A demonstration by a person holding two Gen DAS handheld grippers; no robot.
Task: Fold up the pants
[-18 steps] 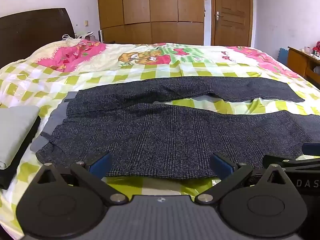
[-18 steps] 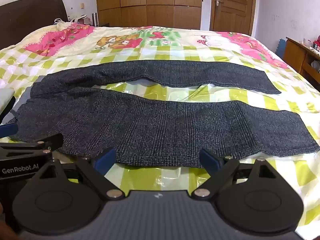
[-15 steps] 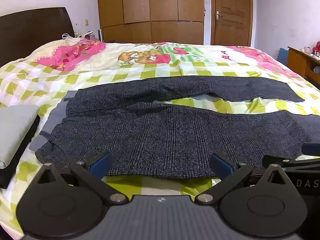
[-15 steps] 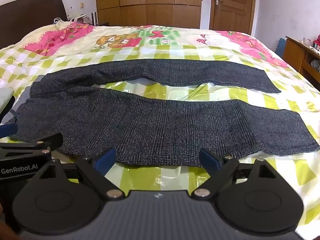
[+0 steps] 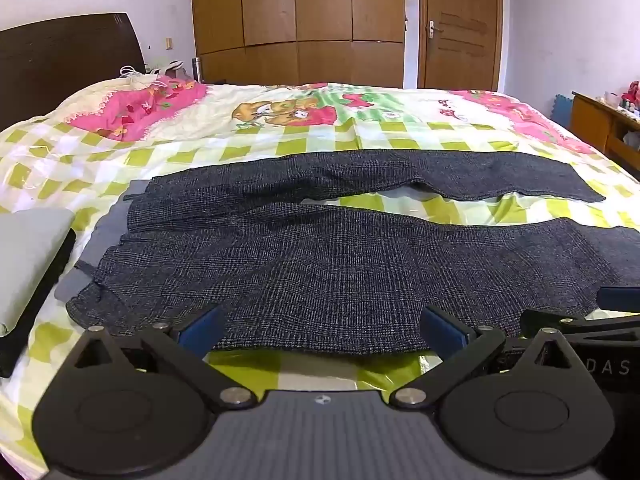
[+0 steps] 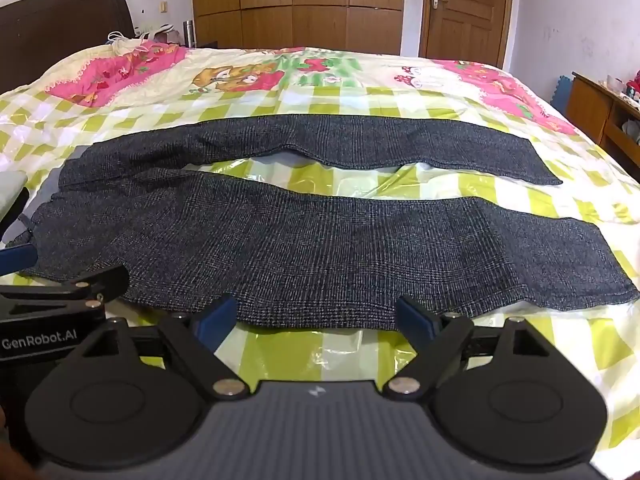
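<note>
Bedroom with wooden wardrobe (image 5: 296, 20) and door (image 5: 460, 24) behind; working surface is a bed (image 5: 280, 136) under a green-checked, cartoon-printed cover.

Pants (image 5: 320, 264): dark checked cloth, laid flat and unfolded across the bed. Long axis runs left to right in both views. Waist lies at the left end, hems at the right. Two legs lie apart, one beyond the other, with a strip of cover showing between them. Near leg's long edge lies just ahead of both tools.

Left gripper (image 5: 322, 328): jaws spread wide, nothing between the pads, fingertips at the near edge of the cloth toward the waist end; contact with the cloth cannot be confirmed. Right gripper (image 6: 316, 316): jaws likewise spread, nothing gripped, fingertips at the same near edge further toward the hems. The two tools sit side by side, each visible at the margin of the other's view.

Judgement: no fold is made yet. The coming move turns on the near edge lying crosswise before both tools, left tool nearer the waist, right nearer the hems; lifting that edge away over the far leg would stack the legs.

Containers: none seen on the bed. A grey folded item (image 5: 24, 256) on a dark flat thing sits left of the waist. A side table (image 5: 608, 128) stands at far right; contents too small to tell
</note>
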